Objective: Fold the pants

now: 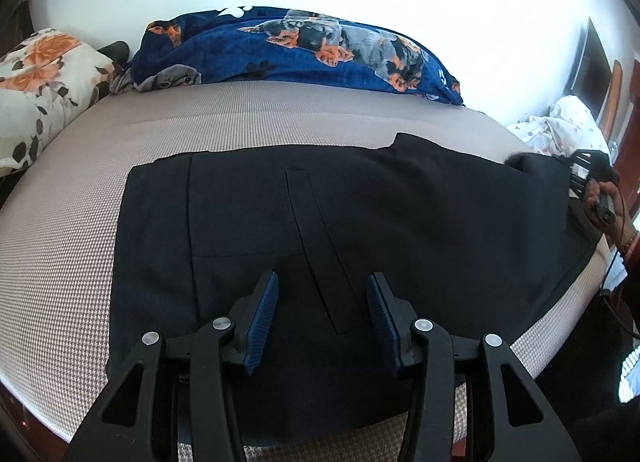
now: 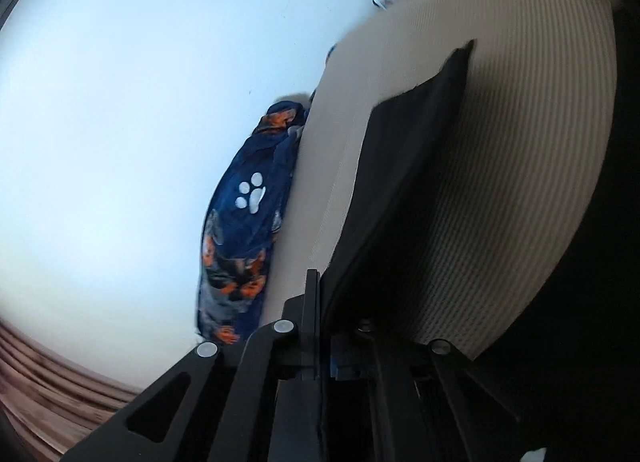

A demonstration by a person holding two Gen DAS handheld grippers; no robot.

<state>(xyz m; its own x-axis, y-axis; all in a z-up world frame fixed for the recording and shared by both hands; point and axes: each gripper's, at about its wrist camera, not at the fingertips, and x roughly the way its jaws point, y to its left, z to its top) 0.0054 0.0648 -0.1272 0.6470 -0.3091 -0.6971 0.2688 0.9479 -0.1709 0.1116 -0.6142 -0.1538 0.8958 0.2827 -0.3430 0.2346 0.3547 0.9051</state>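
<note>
Your left gripper (image 1: 322,314) hovered with jaws apart over one pair of dark navy fabric pants (image 1: 312,222) spread on the beige woven mattress (image 1: 60,242). Your right gripper (image 2: 326,302) was clamped on one pants edge, beyond one blue dog-print blanket (image 1: 304,50).

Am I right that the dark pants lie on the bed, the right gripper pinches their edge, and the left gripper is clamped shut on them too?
Not quite. The left gripper is open, its jaws apart above the pants, as the left wrist view shows. The rest stands: the pants lie on the bed, and the right gripper pinches their edge.
</note>
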